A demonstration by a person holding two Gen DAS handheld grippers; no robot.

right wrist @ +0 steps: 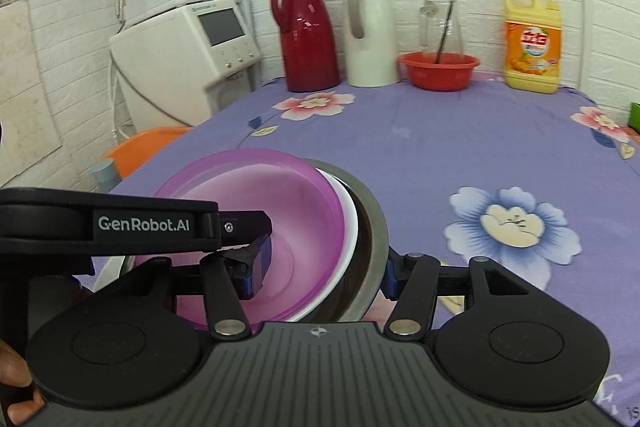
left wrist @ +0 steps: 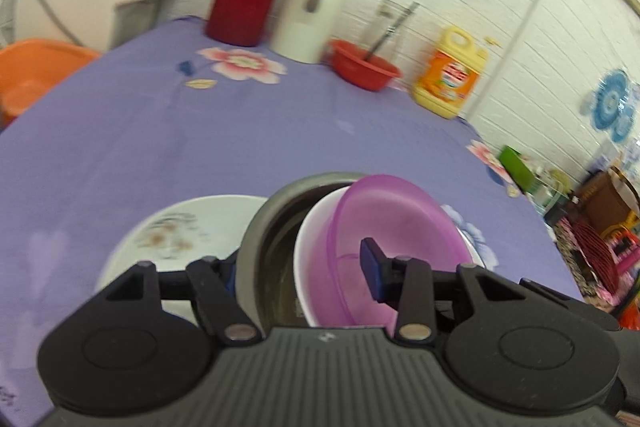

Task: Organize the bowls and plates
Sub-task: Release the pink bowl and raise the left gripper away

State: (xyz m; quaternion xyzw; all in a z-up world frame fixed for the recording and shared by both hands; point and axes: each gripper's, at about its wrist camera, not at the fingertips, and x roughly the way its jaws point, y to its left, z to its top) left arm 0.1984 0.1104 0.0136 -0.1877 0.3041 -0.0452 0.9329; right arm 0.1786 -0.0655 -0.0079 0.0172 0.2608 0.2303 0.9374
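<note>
My left claw [left wrist: 304, 277] grips the tilted bowl stack [left wrist: 360, 251] by its rims; right claw [right wrist: 326, 277] straddles it, grip unclear; purple bowl [right wrist: 248, 239] might slide out

Nested bowls at near edge of table

Plastic bowl [right wrist: 260, 211] sits in white bowl [right wrist: 350, 227], in metal bowl [right wrist: 372, 227]; plate [left wrist: 180, 227] to their left; flasks [right wrist: 308, 35], basin [right wrist: 438, 69], detergent [right wrist: 532, 43] along wall behind.
</note>
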